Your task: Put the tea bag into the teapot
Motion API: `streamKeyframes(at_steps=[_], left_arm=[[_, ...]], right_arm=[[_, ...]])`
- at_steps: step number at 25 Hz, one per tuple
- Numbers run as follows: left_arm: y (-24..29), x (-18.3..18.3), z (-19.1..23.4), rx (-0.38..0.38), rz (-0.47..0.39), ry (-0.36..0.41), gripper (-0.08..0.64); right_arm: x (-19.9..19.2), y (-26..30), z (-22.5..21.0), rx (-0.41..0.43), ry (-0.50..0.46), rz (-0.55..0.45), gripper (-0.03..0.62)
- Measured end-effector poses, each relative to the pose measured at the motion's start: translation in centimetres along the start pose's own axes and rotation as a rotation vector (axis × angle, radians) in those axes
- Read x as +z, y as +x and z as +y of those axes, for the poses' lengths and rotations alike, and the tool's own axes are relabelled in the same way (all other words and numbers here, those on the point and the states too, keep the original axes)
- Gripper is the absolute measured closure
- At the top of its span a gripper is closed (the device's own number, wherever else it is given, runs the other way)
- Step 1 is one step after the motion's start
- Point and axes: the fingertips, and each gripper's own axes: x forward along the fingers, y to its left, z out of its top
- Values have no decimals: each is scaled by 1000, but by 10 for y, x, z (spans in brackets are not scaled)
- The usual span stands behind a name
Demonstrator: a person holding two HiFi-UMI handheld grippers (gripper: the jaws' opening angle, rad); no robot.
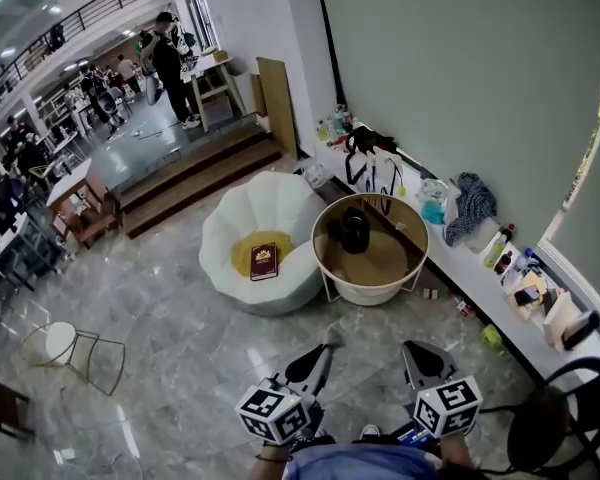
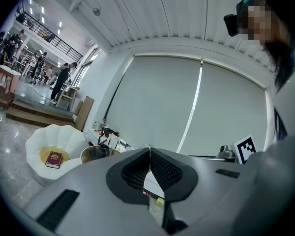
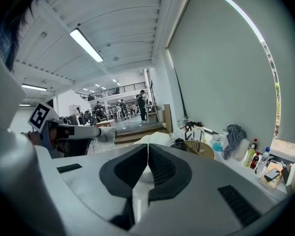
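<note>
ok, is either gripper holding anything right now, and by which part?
Nothing is held. The left gripper has its jaws together with nothing between them, and so does the right gripper.

Floor (image 1: 180, 318): grey marble. Ahead of jaws, slightly left: white shell seat (image 1: 230, 226) w/ yellow cushion (image 1: 242, 253), red book (image 1: 264, 261) on it. Straight ahead, just beside seat: round counter (image 1: 380, 263), wood top, wire legs. Ahead-right along wall: white ledge (image 1: 450, 258) w/ black bag (image 1: 365, 140), blue-grey cloth (image 1: 468, 206), bottles (image 1: 500, 248). Far left: wire stool (image 1: 60, 343). Close right: black chair (image 1: 555, 418). Far ahead-left: steps (image 1: 195, 183), person (image 1: 168, 63) beyond.
</note>
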Motion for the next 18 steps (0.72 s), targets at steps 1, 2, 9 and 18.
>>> streamKeyframes(at_steps=[1,2,9,18], left_arm=[[2,-1,-2,7,-3,-2,543],[2,-2,-4,15,-6,-3,543],[4,-14,-10,56,21,2,543],[21,-13,22,100,42,3,543]], right_arm=[[-1,0,-4,6,-1,3,572],[-2,-1,-7,12,0,7,572],[-19,5,-24,40,38,36,572],[-27,40,-28,80,84,66,572]])
